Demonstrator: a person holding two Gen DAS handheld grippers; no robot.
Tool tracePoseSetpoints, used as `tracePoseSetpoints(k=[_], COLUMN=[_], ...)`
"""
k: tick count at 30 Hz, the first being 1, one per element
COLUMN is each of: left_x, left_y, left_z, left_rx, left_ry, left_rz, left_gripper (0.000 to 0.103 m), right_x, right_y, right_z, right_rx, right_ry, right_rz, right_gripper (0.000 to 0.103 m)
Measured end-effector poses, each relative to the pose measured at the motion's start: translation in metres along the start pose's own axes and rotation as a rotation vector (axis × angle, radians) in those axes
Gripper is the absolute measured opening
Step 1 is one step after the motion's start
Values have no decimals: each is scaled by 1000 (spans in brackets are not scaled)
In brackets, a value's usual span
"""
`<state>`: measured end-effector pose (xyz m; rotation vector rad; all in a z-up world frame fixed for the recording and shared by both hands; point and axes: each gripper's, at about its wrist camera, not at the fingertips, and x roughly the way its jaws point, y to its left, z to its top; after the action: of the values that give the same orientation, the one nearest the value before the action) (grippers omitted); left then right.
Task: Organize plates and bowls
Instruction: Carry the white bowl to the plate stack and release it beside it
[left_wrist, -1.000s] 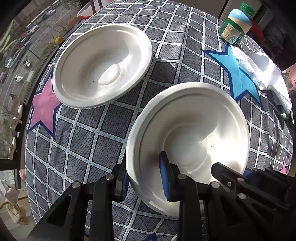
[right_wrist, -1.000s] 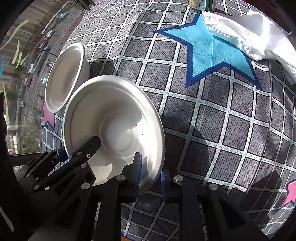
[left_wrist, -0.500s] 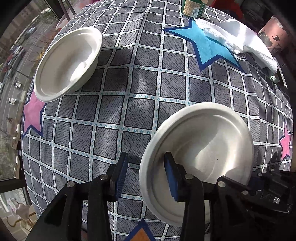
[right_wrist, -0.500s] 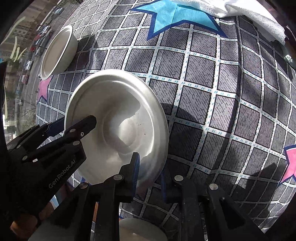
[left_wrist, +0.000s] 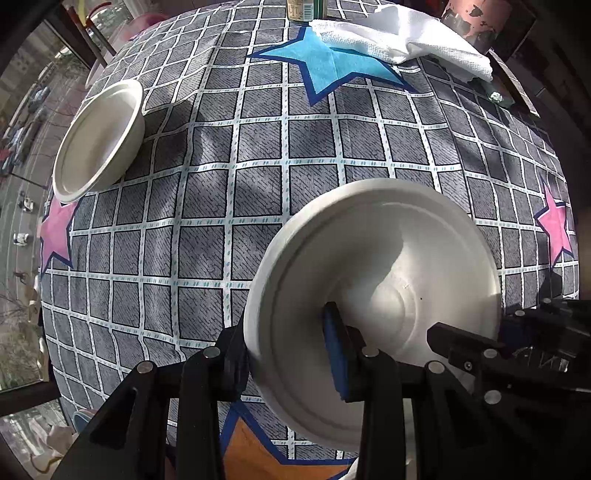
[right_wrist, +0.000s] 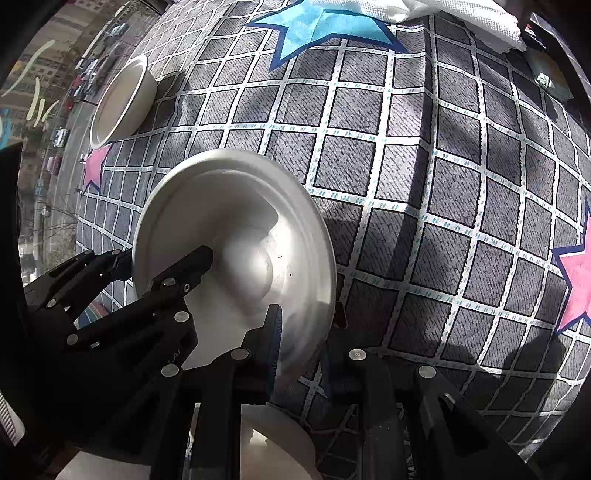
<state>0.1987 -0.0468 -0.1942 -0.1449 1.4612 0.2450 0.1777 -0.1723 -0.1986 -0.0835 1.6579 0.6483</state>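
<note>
A white paper bowl is held above the checkered tablecloth by both grippers. My left gripper is shut on its near-left rim, one blue pad inside the bowl. My right gripper is shut on its near-right rim; the bowl fills the lower left of the right wrist view. A second white bowl sits on the cloth at the far left, also in the right wrist view. Another white dish shows below the grippers, partly hidden.
A white towel lies at the far edge over a blue star, next to a green-labelled jar. The cloth-covered table ends at a window on the left. A brown pot stands far right.
Both grippers have carried the held bowl back toward the near edge and away from the bowl on the cloth, which now looks smaller and farther off. A white dish has come into view below.
</note>
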Motion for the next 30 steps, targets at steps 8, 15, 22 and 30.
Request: tracePoseSetpoints(k=[8,15,22,30], left_x=[-45,-73,-89,-84], left_y=[-15,4,3,-10], left_z=[-9,-45,-80,-119], left_rx=[9,15,75,110], left_ry=[-23,-3,55,138], left_rz=[-11,-42,-50,-87], left_gripper=[39,39,39,39], right_x=[-30,-52,-68,-56], right_y=[-3,1,12,16], right_z=[-16,-43,-71,-108], right_rx=[9,9,-46,-31], right_ry=[-15,-1,33,100], right_rz=[9,14,-1,-17], right_gripper=[22,22,22,22])
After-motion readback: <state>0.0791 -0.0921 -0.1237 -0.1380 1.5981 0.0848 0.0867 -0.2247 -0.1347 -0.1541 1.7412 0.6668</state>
